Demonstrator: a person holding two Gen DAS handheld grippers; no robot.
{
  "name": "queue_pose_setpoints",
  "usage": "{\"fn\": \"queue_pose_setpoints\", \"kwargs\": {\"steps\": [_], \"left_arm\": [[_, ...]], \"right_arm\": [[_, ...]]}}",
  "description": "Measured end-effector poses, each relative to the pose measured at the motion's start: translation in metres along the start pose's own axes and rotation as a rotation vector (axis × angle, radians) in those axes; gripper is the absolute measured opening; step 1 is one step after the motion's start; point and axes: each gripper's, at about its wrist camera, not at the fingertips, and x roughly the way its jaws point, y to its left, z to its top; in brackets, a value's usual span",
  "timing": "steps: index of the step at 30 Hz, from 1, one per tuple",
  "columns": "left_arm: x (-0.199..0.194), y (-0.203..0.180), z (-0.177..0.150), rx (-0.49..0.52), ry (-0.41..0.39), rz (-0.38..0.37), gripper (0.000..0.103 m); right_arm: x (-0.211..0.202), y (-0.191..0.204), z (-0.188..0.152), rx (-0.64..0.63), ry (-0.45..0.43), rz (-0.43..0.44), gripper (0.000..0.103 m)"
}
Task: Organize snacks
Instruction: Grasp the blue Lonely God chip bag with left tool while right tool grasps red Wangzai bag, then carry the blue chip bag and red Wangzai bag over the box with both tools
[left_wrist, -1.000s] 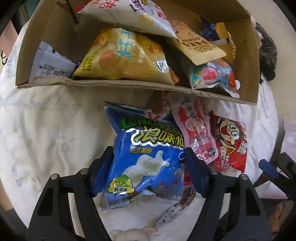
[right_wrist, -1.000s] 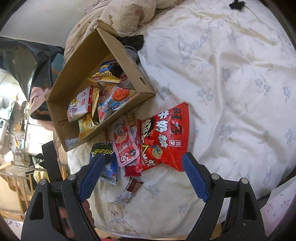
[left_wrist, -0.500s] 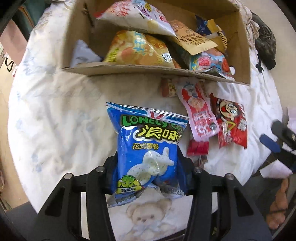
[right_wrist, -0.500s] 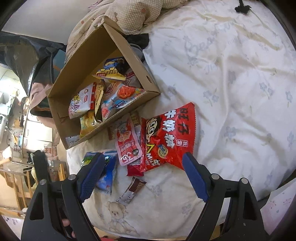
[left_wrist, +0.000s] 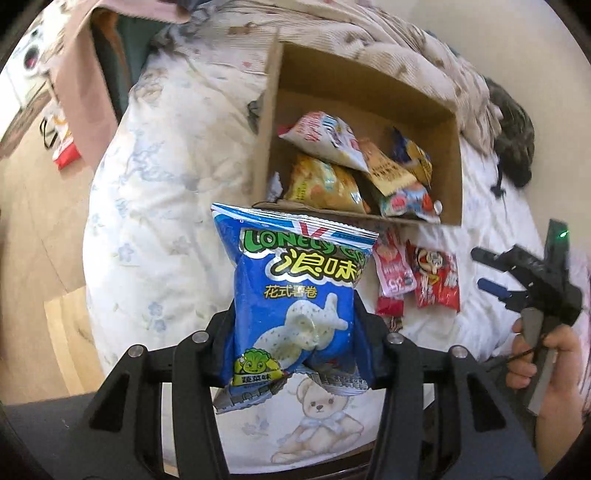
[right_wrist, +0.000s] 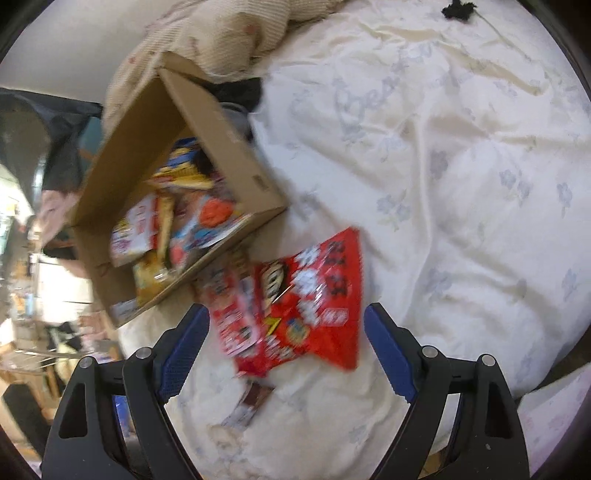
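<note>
The blue snack bag (left_wrist: 295, 306) is clamped by its lower half between the pads of the left hand-held gripper (left_wrist: 295, 350) and hangs clear of the bed (left_wrist: 155, 206); a second ago it lay flat on the quilt with the jaws standing wide on either side of it, and half a second ago they had just pinched it. In the left wrist view the bag's sealed top edge now reaches toward 12 o'clock and overlaps the near wall of the cardboard box (left_wrist: 369, 218), which has shrunk in the picture and slid toward 1 o'clock, so that more of the quilt, its printed bear and the wooden floor at 9 o'clock come into sight. The box holds several packets, a yellow one (left_wrist: 321, 184) nearest its front wall. On the quilt at 3 o'clock of the bag lie the pink sachet (left_wrist: 393, 269) and the red snack bag (left_wrist: 437, 280), where they were before. The right hand-held gripper (right_wrist: 286, 350) has its blue pads spread wide with nothing pressed between them, hovering above the red snack bag (right_wrist: 314, 295), which sits a little closer between its fingers than a second ago; this view is blurred. A hand (left_wrist: 550, 354) holds that gripper at 3 o'clock in the left wrist view.
</note>
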Motion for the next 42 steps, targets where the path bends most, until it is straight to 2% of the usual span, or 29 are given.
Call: {"fn": "queue_pose_setpoints", "kwargs": {"steps": [2,5,8,16,18,20,22,26,30,41,42], "left_arm": [[0.002,0.004,-0.001,-0.031,0.000,-0.009,0.046],[0.009,0.001,-0.003,-0.034,-0.002,0.017,0.046],[0.009,-0.001,-0.004,-0.033,0.002,-0.008,0.046],[0.012,-0.005,-0.005,-0.018,0.001,0.003,0.046],[0.013,-0.005,-0.006,-0.026,0.005,-0.003,0.046],[0.013,-0.006,-0.006,-0.023,0.003,0.003,0.046],[0.014,-0.006,-0.007,-0.016,0.000,0.011,0.046],[0.018,-0.006,-0.010,0.008,-0.001,0.042,0.046],[0.021,-0.004,-0.010,0.022,-0.011,0.079,0.046],[0.014,0.002,-0.006,0.016,-0.065,0.115,0.046],[0.013,0.002,-0.006,0.022,-0.074,0.120,0.046]], "right_arm": [[0.011,0.002,0.006,-0.018,0.020,-0.032,0.088],[0.034,0.003,0.007,-0.023,0.070,-0.072,0.088],[0.056,0.004,0.005,-0.044,0.115,-0.124,0.088],[0.088,0.015,-0.001,-0.163,0.151,-0.216,0.087],[0.091,0.019,-0.005,-0.199,0.154,-0.229,0.080],[0.092,0.025,-0.009,-0.245,0.162,-0.226,0.062],[0.091,0.032,-0.014,-0.302,0.150,-0.243,0.057],[0.084,0.030,-0.018,-0.290,0.143,-0.196,0.047],[0.064,0.020,-0.020,-0.261,0.114,-0.140,0.046],[0.004,0.005,-0.042,-0.240,0.035,-0.025,0.046],[0.000,0.000,-0.040,-0.251,0.026,-0.034,0.046]]}}
